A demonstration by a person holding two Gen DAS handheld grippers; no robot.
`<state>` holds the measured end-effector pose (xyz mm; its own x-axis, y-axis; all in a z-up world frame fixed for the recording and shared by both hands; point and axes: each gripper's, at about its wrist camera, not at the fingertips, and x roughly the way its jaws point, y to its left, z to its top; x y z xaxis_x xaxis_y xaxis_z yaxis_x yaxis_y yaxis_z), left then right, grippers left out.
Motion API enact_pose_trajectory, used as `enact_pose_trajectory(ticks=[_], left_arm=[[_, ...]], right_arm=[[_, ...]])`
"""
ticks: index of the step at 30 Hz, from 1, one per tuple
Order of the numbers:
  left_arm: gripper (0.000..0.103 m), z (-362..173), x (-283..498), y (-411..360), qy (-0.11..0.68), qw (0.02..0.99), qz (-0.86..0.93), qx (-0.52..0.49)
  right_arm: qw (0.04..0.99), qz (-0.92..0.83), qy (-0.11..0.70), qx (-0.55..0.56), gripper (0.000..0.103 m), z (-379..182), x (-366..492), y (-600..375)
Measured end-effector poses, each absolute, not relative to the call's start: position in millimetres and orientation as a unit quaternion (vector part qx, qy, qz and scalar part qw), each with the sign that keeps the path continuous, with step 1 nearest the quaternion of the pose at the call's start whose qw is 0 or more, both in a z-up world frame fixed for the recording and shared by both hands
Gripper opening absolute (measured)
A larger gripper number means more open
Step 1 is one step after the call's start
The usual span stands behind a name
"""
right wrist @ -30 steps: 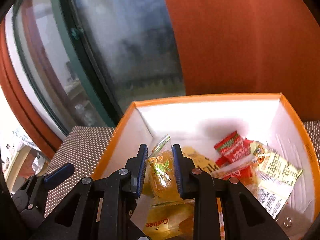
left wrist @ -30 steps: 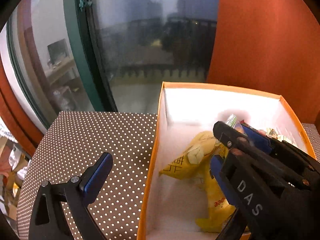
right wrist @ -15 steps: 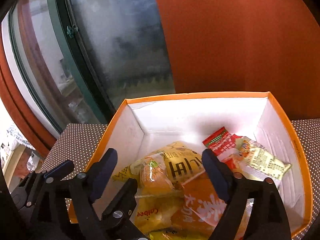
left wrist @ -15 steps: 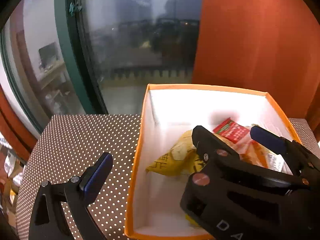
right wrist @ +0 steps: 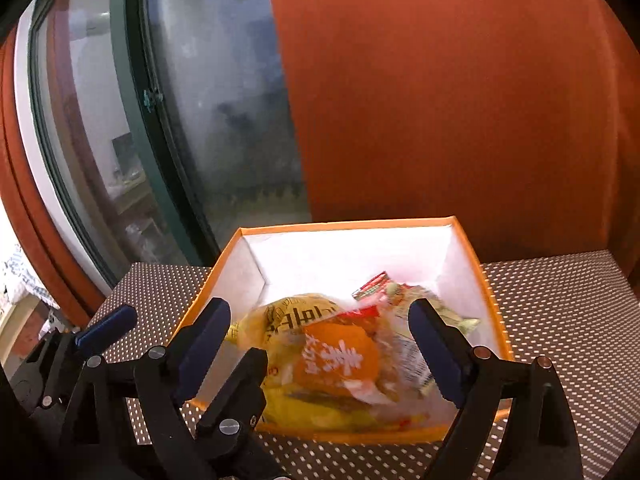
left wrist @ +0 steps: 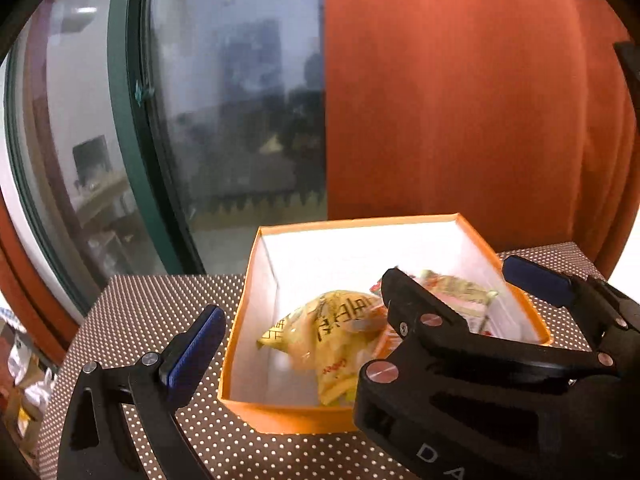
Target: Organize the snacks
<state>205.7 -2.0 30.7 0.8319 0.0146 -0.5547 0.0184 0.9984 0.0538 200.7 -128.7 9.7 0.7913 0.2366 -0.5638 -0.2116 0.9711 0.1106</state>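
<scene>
An orange box (left wrist: 280, 414) with white inner walls (right wrist: 348, 256) stands on the dotted table and holds several snack packets. A yellow packet (left wrist: 332, 320) with black lettering lies at the left, an orange packet (right wrist: 340, 356) on top in the middle, red and pale packets (right wrist: 380, 286) toward the back right. My right gripper (right wrist: 320, 344) is open and empty, raised above the box's near side; it also shows in the left wrist view (left wrist: 468, 284). My left gripper is open and empty left of the box; only its left finger (left wrist: 196, 348) shows in its own view.
The table (right wrist: 560, 320) has a brown cloth with white dots. A green-framed window (left wrist: 132, 128) stands behind at the left, an orange-red curtain (left wrist: 460, 100) behind the box. Clutter (left wrist: 16, 360) shows past the table's left edge.
My right gripper opened and let a small orange-yellow packet go into the box, then drew back and up. Both grippers pulled away from the box, which now looks smaller.
</scene>
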Motion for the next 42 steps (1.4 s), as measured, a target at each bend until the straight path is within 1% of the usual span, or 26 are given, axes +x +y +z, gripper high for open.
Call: enact_pose_trajectory(ticks=[3, 6, 15, 29, 34, 42], left_arm=[[0.099, 38.6, 188.0, -9.6, 0.273, 0.961, -0.017, 0.029], [0.102, 42.6, 171.2, -18.7, 0.258, 0.965, -0.026, 0.03], [0.102, 39.6, 136.3, -19.5, 0.253, 0.967, -0.034, 0.014], [0.102, 34.2, 84.1, -2.1, 0.232, 0.972, -0.013, -0.017], [0.102, 29.5, 67.8, -0.2, 0.232, 0.973, 0.004, -0.016], [0.102, 33.9, 42.8, -4.2, 0.212, 0.977, 0.006, -0.003]], right_arm=[[0.953, 0.115, 0.278, 0.016, 0.093, 19.3, 179.5, -138.9], [0.958, 0.106, 0.267, 0.016, 0.093, 25.6, 164.1, -148.2], [0.966, 0.086, 0.245, 0.009, 0.093, 33.5, 122.0, -164.6], [0.975, 0.087, 0.206, 0.019, 0.093, 30.2, 63.8, -185.4], [0.979, 0.07, 0.193, 0.013, 0.093, 24.1, 45.7, -193.6], [0.98, 0.061, 0.186, 0.035, 0.093, 20.2, 28.1, -210.0]])
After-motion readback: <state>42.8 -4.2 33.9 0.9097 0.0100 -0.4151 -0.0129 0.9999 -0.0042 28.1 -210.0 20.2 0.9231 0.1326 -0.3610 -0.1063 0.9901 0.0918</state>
